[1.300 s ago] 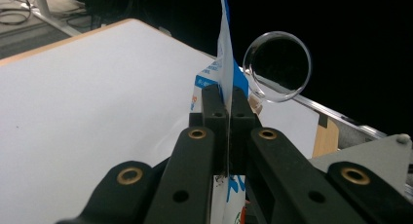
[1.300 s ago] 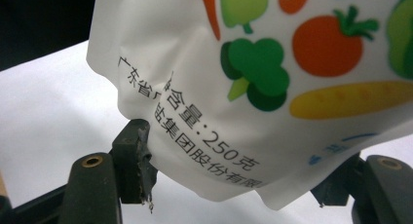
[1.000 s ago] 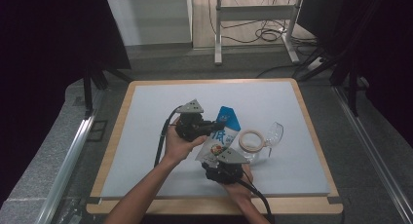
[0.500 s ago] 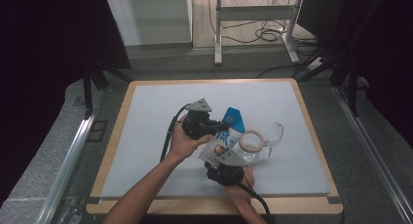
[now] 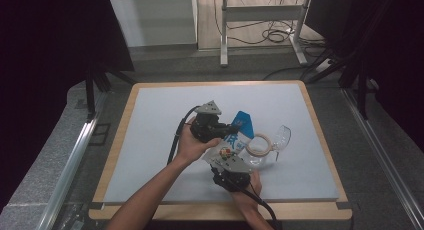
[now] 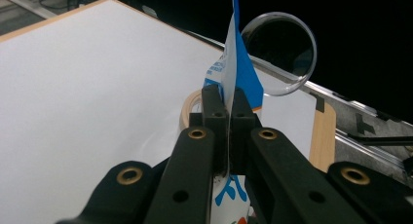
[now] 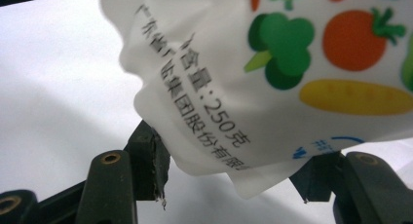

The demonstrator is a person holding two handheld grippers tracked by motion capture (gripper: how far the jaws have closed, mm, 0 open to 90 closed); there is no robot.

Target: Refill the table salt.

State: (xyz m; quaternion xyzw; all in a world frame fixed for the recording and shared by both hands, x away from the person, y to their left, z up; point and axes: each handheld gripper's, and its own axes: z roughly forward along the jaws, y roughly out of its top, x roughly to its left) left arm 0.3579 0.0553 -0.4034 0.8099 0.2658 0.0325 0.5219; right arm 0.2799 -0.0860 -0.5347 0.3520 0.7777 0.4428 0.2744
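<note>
A white and blue bag (image 5: pixel 242 130) printed with vegetables (image 7: pixel 287 53) is held up over the white mat. My left gripper (image 5: pixel 231 128) is shut on its thin upper edge (image 6: pixel 234 63), jaws (image 6: pixel 225 107) pinched tight on the film. My right gripper (image 5: pixel 226 155) sits below, near the mat's front. The bag's crumpled lower corner hangs between its jaws (image 7: pixel 234 177). Those jaws have just been closing. The left pad (image 7: pixel 155 160) is at the bag's edge and the other is partly hidden behind it; I see no firm pinch.
A roll of tape (image 5: pixel 259 145) lies flat on the mat just right of the bag. A clear glass (image 5: pixel 281 137) lies on its side beside it. The mat (image 5: pixel 150 135) rests on a wood-edged board with dark floor around.
The left gripper and the bag's top have shifted slightly to the right. The right hand has stayed where it was.
</note>
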